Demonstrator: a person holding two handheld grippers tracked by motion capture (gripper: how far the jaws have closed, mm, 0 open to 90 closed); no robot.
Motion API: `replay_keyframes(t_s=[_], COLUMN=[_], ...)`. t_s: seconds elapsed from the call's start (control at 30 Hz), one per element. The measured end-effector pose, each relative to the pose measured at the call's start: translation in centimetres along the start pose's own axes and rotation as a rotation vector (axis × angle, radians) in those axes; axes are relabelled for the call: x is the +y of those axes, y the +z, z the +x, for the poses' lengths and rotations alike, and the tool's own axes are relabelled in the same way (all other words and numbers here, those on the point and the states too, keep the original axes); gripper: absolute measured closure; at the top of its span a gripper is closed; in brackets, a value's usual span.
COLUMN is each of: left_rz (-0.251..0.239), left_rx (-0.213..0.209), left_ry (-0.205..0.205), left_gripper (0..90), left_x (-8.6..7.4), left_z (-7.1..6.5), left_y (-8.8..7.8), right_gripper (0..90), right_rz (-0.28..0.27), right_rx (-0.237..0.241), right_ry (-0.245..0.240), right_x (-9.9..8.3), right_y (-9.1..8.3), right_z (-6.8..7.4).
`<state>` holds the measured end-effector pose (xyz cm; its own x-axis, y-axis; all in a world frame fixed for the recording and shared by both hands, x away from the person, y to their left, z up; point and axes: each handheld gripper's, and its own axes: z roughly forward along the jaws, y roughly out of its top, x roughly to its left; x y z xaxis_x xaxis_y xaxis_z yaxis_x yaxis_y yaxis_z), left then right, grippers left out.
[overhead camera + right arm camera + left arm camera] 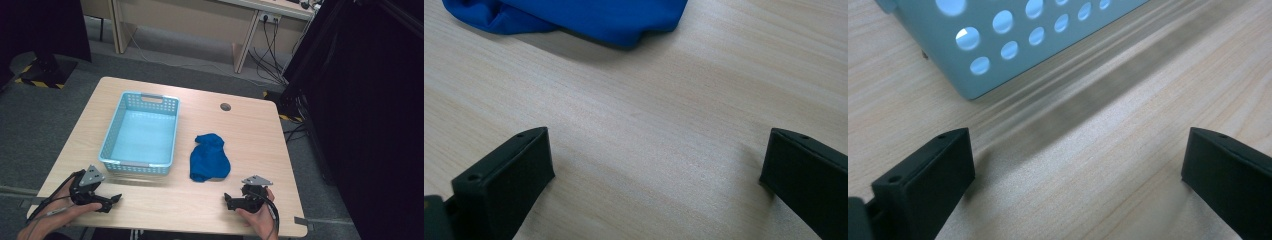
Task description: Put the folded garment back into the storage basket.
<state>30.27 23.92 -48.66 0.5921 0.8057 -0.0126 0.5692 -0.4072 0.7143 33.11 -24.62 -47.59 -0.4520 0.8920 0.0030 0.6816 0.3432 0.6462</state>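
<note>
A crumpled blue cloth (209, 157) lies on the wooden table (240, 130), right of a light blue perforated basket (142, 133) with nothing in it. My left gripper (116, 199) rests near the front left edge, just in front of the basket's near corner (973, 85); its jaws stand wide apart over bare wood. At the front right my right gripper (227, 200) is held low, jaws wide apart over bare wood, with the cloth's near edge (589, 20) a short way ahead of it. My left gripper (1078, 165) and right gripper (656, 165) hold nothing.
A round grommet hole (225, 106) sits near the table's far edge. Beyond the table are grey floor, desk legs with cables (267, 50) and a black curtain (370, 100) at the right.
</note>
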Motion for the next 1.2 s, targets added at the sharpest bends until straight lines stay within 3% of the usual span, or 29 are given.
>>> replay_keyframes(t_s=[0.3,0.6,1.2], left_rz=[0.0,0.0,0.0], left_rx=[0.0,0.0,0.002], left_ry=[0.0,0.0,0.001], left_gripper=[0.0,0.0,0.0], left_x=[0.0,0.0,0.0], left_z=[0.0,0.0,0.0], left_y=[0.0,0.0,0.0], right_gripper=[2.2,3.4,3.3], right_rz=[0.006,-0.051,-0.081], right_rx=[0.009,0.044,0.072], right_ry=[0.002,0.023,0.036], right_x=[0.1,0.8,2.2], right_y=[-0.1,-0.5,-0.5], right_z=[-0.1,-0.1,0.1])
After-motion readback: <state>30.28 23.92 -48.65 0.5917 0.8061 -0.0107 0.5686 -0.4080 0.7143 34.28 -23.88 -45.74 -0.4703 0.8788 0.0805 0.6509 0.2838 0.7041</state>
